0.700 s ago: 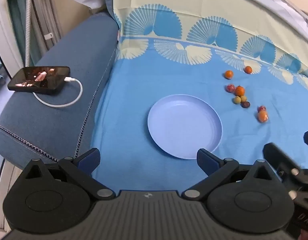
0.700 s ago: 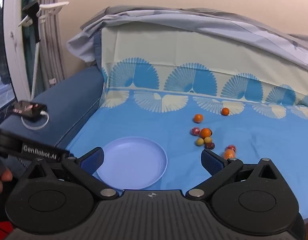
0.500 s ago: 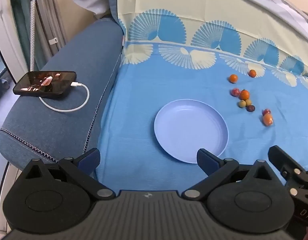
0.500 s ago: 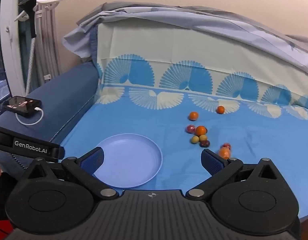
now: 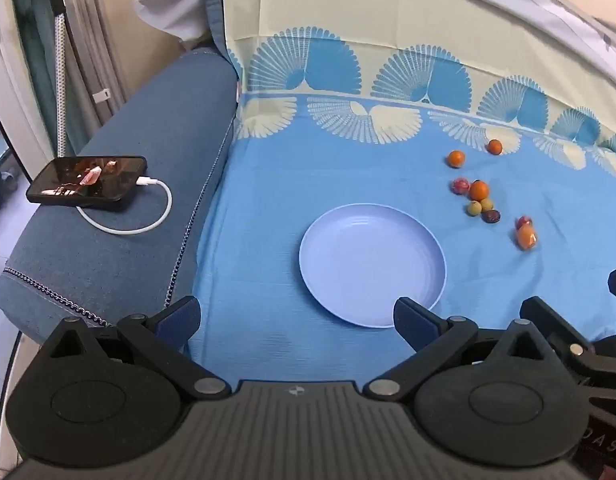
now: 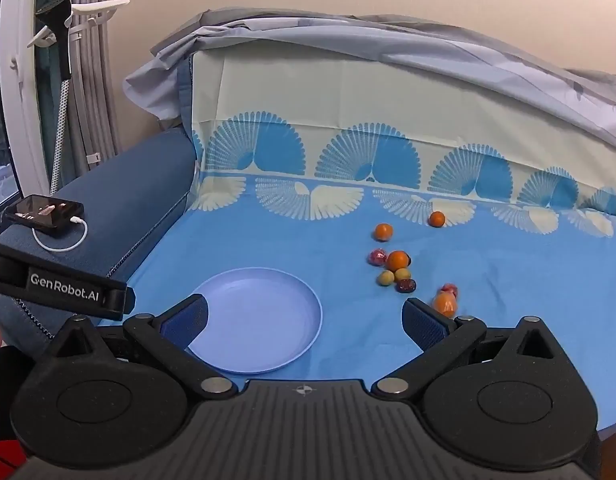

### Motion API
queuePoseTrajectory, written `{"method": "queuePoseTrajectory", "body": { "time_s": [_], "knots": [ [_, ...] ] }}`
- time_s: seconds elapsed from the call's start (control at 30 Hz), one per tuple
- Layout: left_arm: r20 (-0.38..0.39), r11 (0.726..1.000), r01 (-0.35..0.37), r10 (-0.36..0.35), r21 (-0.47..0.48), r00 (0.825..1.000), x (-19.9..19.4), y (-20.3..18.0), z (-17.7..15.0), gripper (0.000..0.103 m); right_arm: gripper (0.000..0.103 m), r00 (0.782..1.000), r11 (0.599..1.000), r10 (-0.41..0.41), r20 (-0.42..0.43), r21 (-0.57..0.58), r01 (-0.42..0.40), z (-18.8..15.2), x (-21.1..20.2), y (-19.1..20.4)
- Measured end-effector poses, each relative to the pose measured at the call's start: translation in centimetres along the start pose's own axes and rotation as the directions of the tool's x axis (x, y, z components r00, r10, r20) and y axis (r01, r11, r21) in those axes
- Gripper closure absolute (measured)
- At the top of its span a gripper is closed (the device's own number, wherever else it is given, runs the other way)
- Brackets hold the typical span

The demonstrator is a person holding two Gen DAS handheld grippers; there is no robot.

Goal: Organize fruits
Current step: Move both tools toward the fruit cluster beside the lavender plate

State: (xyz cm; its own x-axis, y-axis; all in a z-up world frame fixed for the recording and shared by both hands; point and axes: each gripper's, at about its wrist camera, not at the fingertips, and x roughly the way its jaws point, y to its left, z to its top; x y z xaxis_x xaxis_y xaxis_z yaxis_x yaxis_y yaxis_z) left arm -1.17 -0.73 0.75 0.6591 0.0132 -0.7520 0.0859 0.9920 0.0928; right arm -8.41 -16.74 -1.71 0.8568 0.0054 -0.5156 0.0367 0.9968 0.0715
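on the far left a dark phone (image 5: 86, 180) lies on the blue sofa arm (image 5: 120, 216), a white cable (image 5: 136, 220) plugged into its end and looping beside it. the left hand-held gripper (image 5: 296, 314) hangs over the blue cloth (image 5: 268, 184), its 2 fingers spread wide with nothing between them. next comes the pale blue plate (image 5: 371, 266), bare, flat on the cloth. the right hand-held gripper (image 6: 304, 318) is likewise spread wide and holds nothing; its left finger overlaps the plate's near rim in the right wrist view. the fruits (image 5: 477, 191) lie to the right of the plate and apart from it: 2 small oranges farther back, a tight cluster of 5 (orange, red, 2 yellowish, 1 dark), then an orange piece touching a red one nearest the right edge.
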Motion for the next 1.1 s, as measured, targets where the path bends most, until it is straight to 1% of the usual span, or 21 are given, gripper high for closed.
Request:
{"method": "queuePoseTrajectory", "body": {
  "time_s": [0.13, 0.23, 0.37, 0.6, 1.1],
  "knots": [
    [-0.010, 1.000, 0.008, -0.008, 0.002, 1.000, 0.16, 0.05, 0.09, 0.000, 0.000, 1.000, 1.000, -0.005, -0.012, 0.013, 0.005, -0.03, 0.38, -0.02],
    [-0.013, 1.000, -0.002, 0.002, 0.006, 1.000, 0.27, 0.04, 0.22, 0.000, 0.000, 1.000, 1.000, 0.002, -0.018, 0.017, -0.001, -0.32, 0.55, -0.15],
    [-0.026, 1.000, 0.003, -0.003, -0.001, 1.000, 0.50, 0.11, 0.31, 0.000, 0.000, 1.000, 1.000, 0.010, -0.019, 0.015, -0.009, -0.38, 0.59, -0.01],
    [-0.016, 1.000, 0.002, -0.002, 0.001, 1.000, 0.41, 0.22, 0.24, 0.000, 0.000, 1.000, 1.000, 0.012, -0.021, 0.014, -0.012, -0.26, 0.68, -0.13],
    [-0.019, 1.000, -0.004, 0.004, 0.008, 1.000, 0.23, 0.05, 0.19, 0.000, 0.000, 1.000, 1.000, 0.008, -0.023, 0.018, -0.008, -0.52, 0.73, -0.34]
  ]
}}
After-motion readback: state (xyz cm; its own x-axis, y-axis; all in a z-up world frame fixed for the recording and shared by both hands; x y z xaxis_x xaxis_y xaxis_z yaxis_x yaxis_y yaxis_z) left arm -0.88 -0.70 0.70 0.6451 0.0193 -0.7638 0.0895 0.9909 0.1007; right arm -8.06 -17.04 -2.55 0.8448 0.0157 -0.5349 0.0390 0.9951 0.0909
